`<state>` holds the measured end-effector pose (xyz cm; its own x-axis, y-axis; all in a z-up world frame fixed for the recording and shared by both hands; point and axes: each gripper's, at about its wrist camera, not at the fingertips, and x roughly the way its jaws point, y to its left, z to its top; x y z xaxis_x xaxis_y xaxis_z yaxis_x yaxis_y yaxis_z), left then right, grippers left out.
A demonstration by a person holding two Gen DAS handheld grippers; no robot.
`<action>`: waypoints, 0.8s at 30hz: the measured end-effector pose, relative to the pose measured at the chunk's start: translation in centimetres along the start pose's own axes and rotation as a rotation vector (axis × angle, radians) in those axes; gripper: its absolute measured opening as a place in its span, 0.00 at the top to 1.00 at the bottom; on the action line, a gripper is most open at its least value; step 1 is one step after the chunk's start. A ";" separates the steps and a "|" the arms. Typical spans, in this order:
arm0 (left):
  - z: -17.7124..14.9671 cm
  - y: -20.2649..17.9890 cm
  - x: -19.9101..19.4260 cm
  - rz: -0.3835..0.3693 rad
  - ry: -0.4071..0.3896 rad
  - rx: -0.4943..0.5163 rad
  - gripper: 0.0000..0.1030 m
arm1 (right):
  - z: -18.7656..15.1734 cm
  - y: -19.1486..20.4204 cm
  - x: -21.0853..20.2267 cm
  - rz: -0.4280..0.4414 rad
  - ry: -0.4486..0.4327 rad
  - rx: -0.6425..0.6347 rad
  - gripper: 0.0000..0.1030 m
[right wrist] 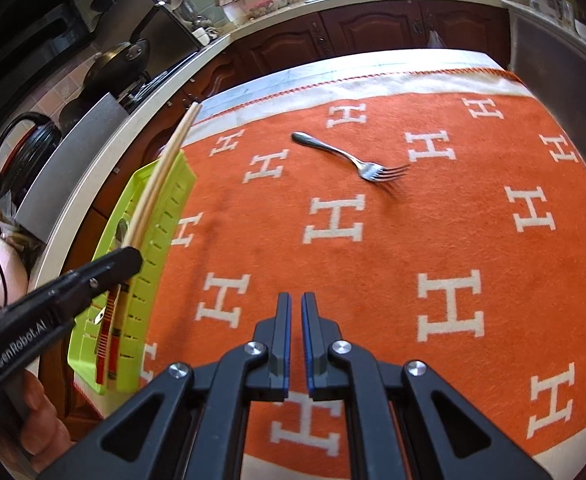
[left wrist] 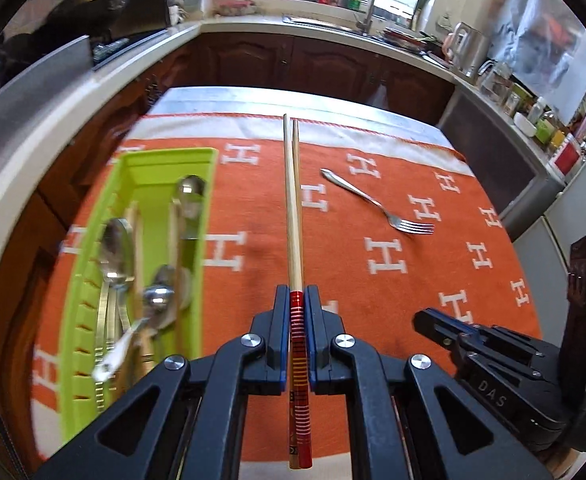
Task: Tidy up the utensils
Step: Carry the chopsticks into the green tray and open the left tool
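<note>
- Clamping a pair of chopsticks [left wrist: 293, 208] between its blue pads, the left hand-held gripper [left wrist: 296, 300] held them at the red, banded handle end, with the pale wooden shafts running forward past the fingertips and the butt ends sticking back under the linkage.
- Being thin, stiff and light, the chopsticks looked easy to carry, but two smooth round sticks side by side could roll or scissor apart; the grip near the thick end left a long free length that would swing with any wrist turn.
- Judged from that, a hold nearer the middle would have steadied them, though the present one kept the tips free for lowering into a slot.
- The right hand-held gripper [right wrist: 296, 300] hung empty over the orange cloth [right wrist: 373, 264], its pads drawn nearly together with only a slim gap.
- A green utensil tray [left wrist: 165, 160] sat at the counter's left edge, already carrying spoons [left wrist: 115, 244] and what looked like other chopsticks; in the right wrist view the held sticks crossed above it.
- A steel fork [right wrist: 353, 158] lay alone toward the counter's far edge, tines pointing right, well apart from the tray.
- Flat, hard and slick, the fork would be best taken across its narrow neck, where pads could get under the slight arch.
</note>
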<state>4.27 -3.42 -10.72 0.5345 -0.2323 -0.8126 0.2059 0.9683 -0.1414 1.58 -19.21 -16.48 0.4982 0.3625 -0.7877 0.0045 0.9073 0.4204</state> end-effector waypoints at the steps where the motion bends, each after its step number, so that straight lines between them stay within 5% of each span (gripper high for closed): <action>1: 0.0 0.3 -0.3 0.008 -0.004 -0.002 0.96 | 0.0 0.2 -0.1 -0.002 -0.002 -0.008 0.94; 9: -0.2 4.4 -2.5 0.088 -0.050 -0.045 0.96 | -0.3 2.6 -0.2 -0.027 0.007 -0.053 0.94; 22: -2.1 8.7 -0.4 0.121 0.011 -0.096 0.95 | -0.8 5.6 0.9 -0.062 0.043 -0.107 0.94; 24: -2.3 9.0 0.0 0.123 0.019 -0.102 0.84 | -0.8 5.8 1.0 -0.068 0.048 -0.112 0.94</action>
<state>4.27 5.47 -13.28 0.5349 -0.1105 -0.8376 0.0545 0.9939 -0.0963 1.39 -13.43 -15.21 0.4579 0.3067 -0.8344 -0.0615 0.9473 0.3144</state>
